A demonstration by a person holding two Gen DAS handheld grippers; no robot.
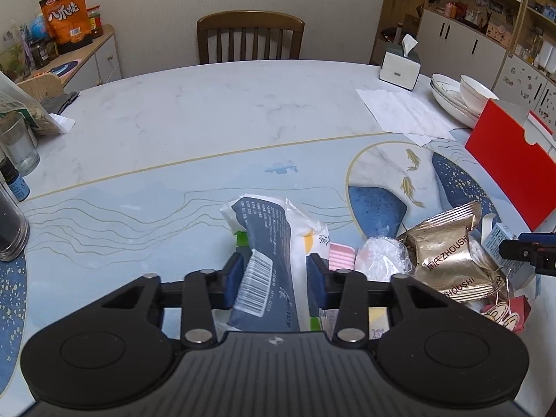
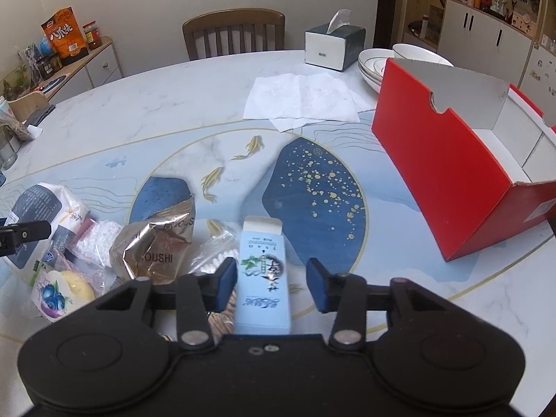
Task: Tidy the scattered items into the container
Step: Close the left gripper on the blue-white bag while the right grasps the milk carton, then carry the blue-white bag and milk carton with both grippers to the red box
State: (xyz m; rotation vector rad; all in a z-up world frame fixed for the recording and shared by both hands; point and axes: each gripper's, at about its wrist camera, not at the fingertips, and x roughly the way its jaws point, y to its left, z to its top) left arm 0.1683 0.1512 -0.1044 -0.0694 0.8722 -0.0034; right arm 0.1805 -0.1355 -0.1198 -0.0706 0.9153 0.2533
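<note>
My left gripper [image 1: 274,274] has its jaws around a dark blue and white tissue pack [image 1: 267,243], pads touching both sides. My right gripper [image 2: 272,281] is open around a light blue carton [image 2: 263,278] lying on the table, with a gap on its right side. A gold foil snack bag [image 2: 156,243], a bubble-wrapped item [image 2: 93,243], a cotton swab bag [image 2: 212,253] and a blueberry sachet [image 2: 55,292] lie in a pile to the left. The red open box [image 2: 451,170] stands to the right, empty inside as far as shown.
Paper napkins [image 2: 302,97], a tissue box [image 2: 333,47] and stacked bowls [image 2: 378,62] sit at the far side. Glass jars [image 1: 14,215] stand at the table's left edge. A wooden chair [image 1: 250,38] is behind the table.
</note>
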